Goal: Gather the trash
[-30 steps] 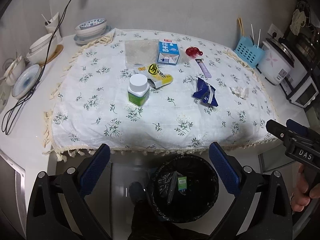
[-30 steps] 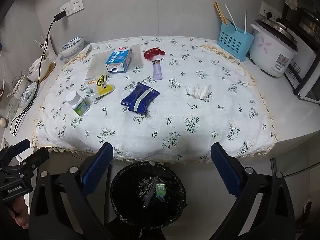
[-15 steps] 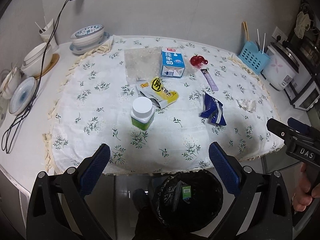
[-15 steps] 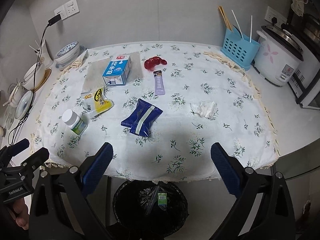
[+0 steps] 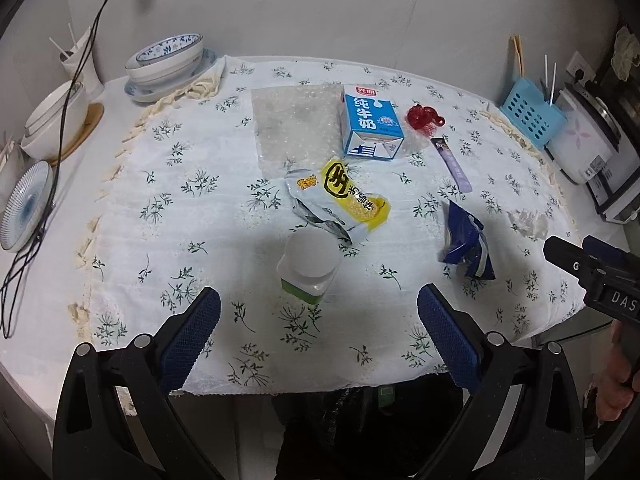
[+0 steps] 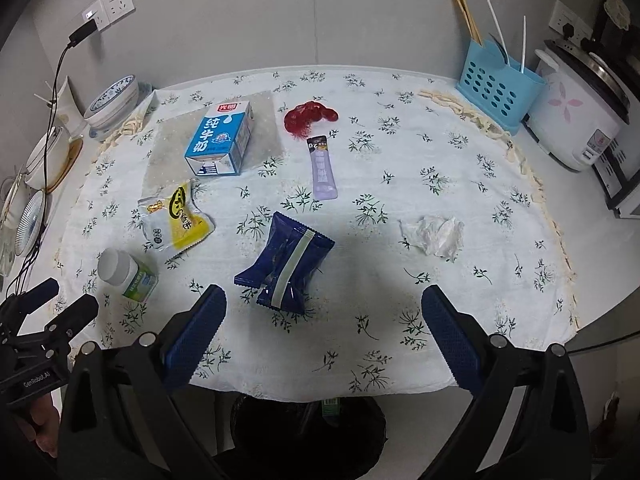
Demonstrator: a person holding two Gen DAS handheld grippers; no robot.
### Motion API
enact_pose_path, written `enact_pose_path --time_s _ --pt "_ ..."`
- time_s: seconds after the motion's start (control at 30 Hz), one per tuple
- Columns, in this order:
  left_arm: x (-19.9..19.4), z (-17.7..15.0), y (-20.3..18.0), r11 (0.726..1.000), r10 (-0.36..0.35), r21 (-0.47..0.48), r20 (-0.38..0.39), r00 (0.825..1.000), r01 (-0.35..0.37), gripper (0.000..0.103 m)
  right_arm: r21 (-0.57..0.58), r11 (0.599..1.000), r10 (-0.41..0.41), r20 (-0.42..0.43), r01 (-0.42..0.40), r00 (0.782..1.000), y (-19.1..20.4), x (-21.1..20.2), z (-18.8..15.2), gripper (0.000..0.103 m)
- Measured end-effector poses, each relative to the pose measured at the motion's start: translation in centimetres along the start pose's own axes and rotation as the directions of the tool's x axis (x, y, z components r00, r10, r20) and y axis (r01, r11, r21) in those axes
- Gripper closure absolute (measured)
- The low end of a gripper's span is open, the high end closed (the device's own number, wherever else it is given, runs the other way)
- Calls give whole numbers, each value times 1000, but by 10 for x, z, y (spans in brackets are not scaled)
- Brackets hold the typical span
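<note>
Left wrist view: left gripper (image 5: 318, 320) fingers spread wide, empty, near the bottle (image 5: 309, 265); light, rigid, smooth, so probably best pinched across its body.

Dim, cool overhead light; soft shadows darken the counter (image 5: 168, 216) near its front edge. Fisheye bends the edges; corners vignette black.

A home kitchen. A rice cooker (image 6: 576, 120) stands at the counter's right edge beside a blue utensil caddy (image 6: 496, 88) with chopsticks. Stacked bowls (image 5: 168, 60) and plates (image 5: 24, 206) sit along the left edge. A floral tablecloth (image 6: 440, 160) covers the counter, and wall sockets (image 6: 108, 8) are set in the wall behind it.
</note>
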State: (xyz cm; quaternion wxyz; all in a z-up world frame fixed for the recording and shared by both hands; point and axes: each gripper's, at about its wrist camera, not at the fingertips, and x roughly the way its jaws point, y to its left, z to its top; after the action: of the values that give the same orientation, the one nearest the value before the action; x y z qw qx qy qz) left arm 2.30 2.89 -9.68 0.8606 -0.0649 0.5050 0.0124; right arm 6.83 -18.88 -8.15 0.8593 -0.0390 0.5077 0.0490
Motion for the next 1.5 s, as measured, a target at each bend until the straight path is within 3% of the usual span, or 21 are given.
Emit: enact_pose_path --time_s 0.3,0.67,0.9,1.13,1.5 --pt "46 14 8 999 10 33 -60 998 -8 7 27 1000 0 -80 2 997 6 46 17 9" --pt "76 19 12 998 21 68 -101 995 -14 13 112 993 47 -199 -25 979 12 101 33 24" --pt "82 23 12 998 2 63 -118 993 5 29 153 988 60 -244 -22 968 13 118 36 39" --pt "85 24 12 998 -9 61 -134 991 18 57 190 982 69 -290 -13 955 10 129 37 52" --pt "79 24 17 999 -6 46 -132 991 12 57 201 980 67 -301 -6 951 12 131 39 67"
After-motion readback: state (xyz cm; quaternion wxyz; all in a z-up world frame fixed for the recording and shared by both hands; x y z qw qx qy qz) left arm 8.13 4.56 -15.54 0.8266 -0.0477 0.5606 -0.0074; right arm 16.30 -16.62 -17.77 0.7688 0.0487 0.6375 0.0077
